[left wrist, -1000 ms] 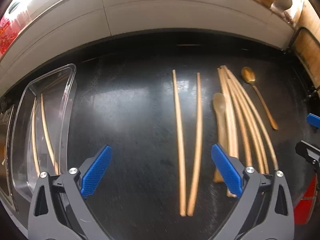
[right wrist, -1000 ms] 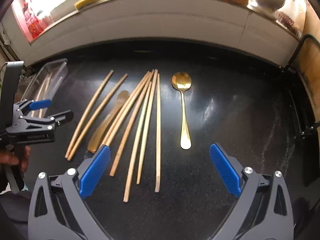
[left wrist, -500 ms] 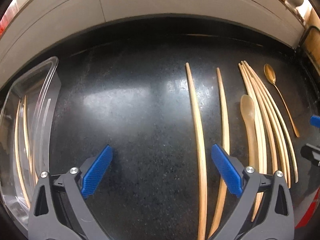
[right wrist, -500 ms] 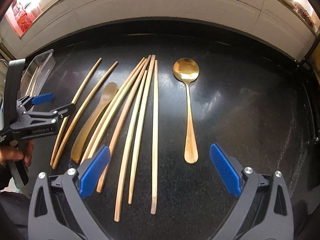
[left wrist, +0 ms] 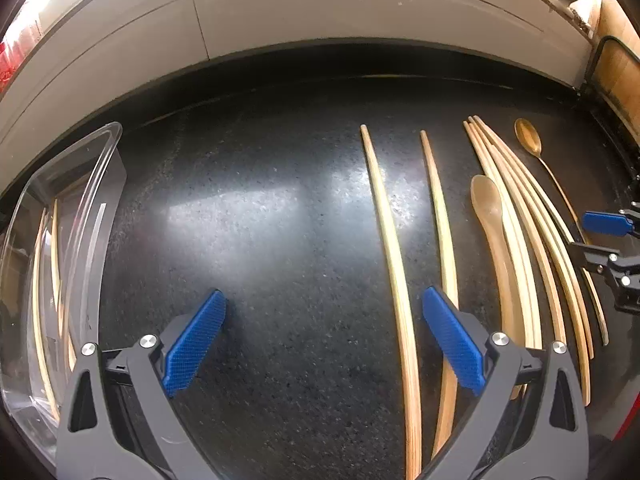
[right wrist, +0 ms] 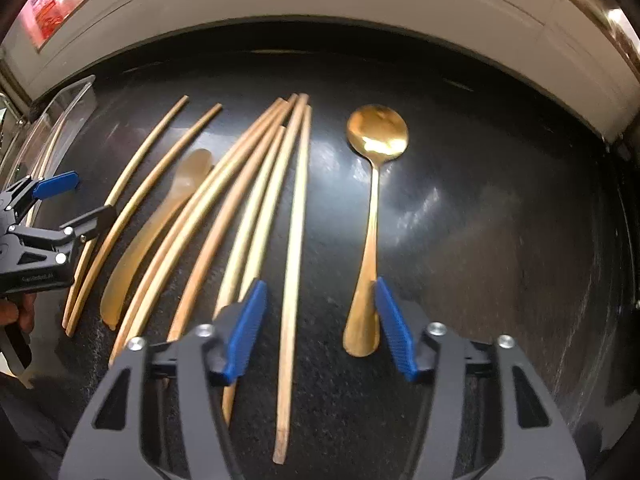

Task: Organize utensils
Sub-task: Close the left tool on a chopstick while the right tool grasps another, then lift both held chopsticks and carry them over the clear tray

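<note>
The black speckled counter ends at a pale tiled wall along its far edge. A broad bare stretch lies between the clear plastic tray at the left and the utensils at the right, and another bare stretch lies right of the gold spoon.

Loose on the counter are eight chopsticks, one wooden spoon and one gold spoon. Two chopsticks lie apart from the rest as a pair, nearest the tray. The other six chopsticks fan out in a bunch that meets at the far ends. The wooden spoon lies between the pair and the bunch, touching the bunch's left side. The tray holds at least two more chopsticks; the exact number cannot be told through the plastic.

The left gripper hovers with its fingers spread wide and empty, the pair's left stick running between them and the right stick passing under the right finger. The right gripper is closing, its fingers not yet pressing on anything; the rightmost chopstick and the gold spoon's handle end sit between them, the handle just beside the right finger. The bunch crowds the left finger.
</note>
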A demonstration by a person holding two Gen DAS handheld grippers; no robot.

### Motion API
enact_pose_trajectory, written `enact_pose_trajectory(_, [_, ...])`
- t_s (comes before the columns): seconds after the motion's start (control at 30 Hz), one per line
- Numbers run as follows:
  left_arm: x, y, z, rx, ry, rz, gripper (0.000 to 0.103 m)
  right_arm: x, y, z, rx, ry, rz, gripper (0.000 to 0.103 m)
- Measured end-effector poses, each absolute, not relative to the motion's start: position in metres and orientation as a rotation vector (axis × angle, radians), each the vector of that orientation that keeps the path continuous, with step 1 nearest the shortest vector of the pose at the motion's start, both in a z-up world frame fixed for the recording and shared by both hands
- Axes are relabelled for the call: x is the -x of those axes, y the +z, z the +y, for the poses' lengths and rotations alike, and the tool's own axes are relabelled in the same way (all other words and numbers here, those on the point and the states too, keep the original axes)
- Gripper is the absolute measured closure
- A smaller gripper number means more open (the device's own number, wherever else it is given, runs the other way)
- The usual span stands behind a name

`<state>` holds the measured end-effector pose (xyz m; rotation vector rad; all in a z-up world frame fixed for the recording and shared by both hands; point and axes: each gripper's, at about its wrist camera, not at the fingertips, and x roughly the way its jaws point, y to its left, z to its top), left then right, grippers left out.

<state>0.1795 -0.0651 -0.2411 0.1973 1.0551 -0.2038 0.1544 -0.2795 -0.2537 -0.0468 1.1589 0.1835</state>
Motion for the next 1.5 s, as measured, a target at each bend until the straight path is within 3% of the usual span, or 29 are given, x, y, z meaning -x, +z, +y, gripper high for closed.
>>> enact_pose_trajectory(0.03, [-0.176, -0.240, -0.066, -0.199, -0.202, 1.054, 0.007, -0.154, -0.249, -0.278, 0.048, 0.190, 1.142, 0.059])
enact_pose_trajectory(0.3, [-0.164, -0.240, -0.072, -0.209, -0.229, 1.034, 0.008, -0.164, -0.248, -0.270, 0.051, 0.214, 1.113, 0.066])
enact_pose_trajectory(0.6, [-0.167, -0.235, -0.086, -0.211, -0.250, 1.010, 0.025, -0.172, -0.253, -0.288, -0.090, 0.255, 1.121, 0.077])
enact_pose_trajectory(0.67, [-0.169, -0.234, -0.090, -0.212, -0.253, 1.007, 0.029, -0.172, -0.253, -0.293, -0.110, 0.253, 1.124, 0.079])
enact_pose_trajectory(1.03, [-0.173, -0.231, -0.095, -0.214, -0.261, 1.008, 0.030, -0.166, -0.257, -0.288, -0.021, 0.229, 1.113, 0.079])
enact_pose_trajectory(1.1, [-0.172, -0.232, -0.096, -0.221, -0.264, 0.993, 0.039, -0.165, -0.258, -0.287, -0.023, 0.227, 1.111, 0.079])
enact_pose_trajectory(1.17, [-0.169, -0.230, -0.100, -0.234, -0.272, 0.977, 0.062, -0.165, -0.258, -0.286, -0.009, 0.215, 1.114, 0.079])
enact_pose_trajectory(1.27, [-0.167, -0.229, -0.107, -0.251, -0.278, 0.977, 0.082, -0.166, -0.258, -0.285, -0.019, 0.204, 1.127, 0.079])
enact_pose_trajectory(1.37, [-0.165, -0.228, -0.112, -0.254, -0.269, 0.986, 0.094, -0.166, -0.258, -0.282, 0.004, 0.190, 1.142, 0.079])
enact_pose_trajectory(1.43, [-0.166, -0.228, -0.115, -0.258, -0.253, 0.995, 0.096, -0.166, -0.258, -0.280, 0.003, 0.184, 1.148, 0.079])
enact_pose_trajectory(1.5, [-0.169, -0.227, -0.116, -0.249, -0.245, 1.005, 0.096, -0.168, -0.257, -0.279, -0.004, 0.170, 1.153, 0.090])
